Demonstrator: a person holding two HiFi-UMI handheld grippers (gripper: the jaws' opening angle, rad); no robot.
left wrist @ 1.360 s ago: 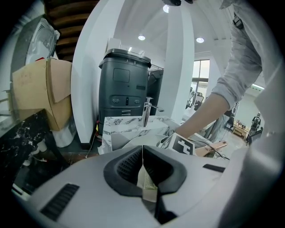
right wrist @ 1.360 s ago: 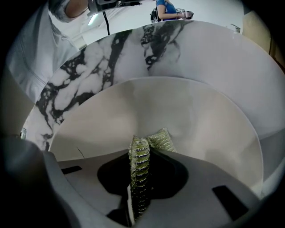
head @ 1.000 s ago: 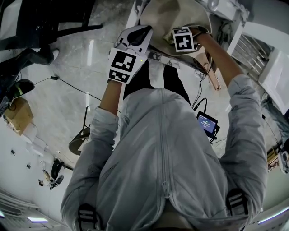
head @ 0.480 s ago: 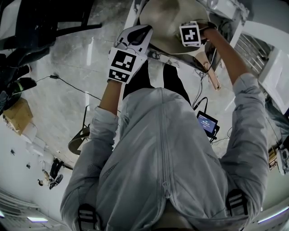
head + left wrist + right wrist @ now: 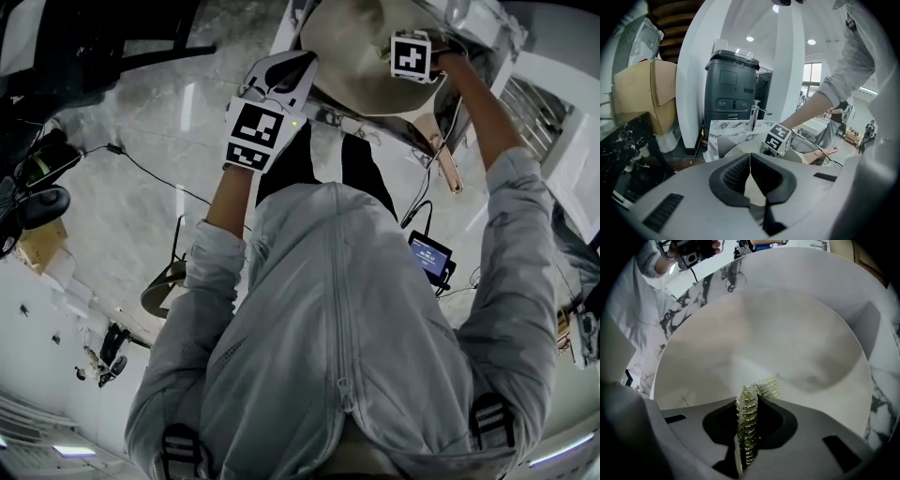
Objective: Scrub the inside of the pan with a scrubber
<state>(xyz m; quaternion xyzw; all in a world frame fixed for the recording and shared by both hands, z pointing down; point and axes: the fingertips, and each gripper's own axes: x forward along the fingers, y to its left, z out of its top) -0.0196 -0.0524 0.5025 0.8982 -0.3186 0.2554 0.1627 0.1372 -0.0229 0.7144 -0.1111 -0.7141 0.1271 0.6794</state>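
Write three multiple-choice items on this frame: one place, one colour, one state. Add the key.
1. Where is the scrubber?
A) lying on the floor
B) in the right gripper, over the inside of the pan
C) hanging on the pan's handle

2. What colour is the pan's inside?
A) black
B) red
C) pale beige

3. How do the jaws of the left gripper stand?
A) shut on the pan's rim
B) wide apart, empty
C) shut on a cloth

Key:
1 B: the right gripper view shows the mesh pinched between its jaws, above the pan's floor.
2 C: the same view shows a pale beige surface.
3 A: the left gripper view shows the pads closed on the thin rim.
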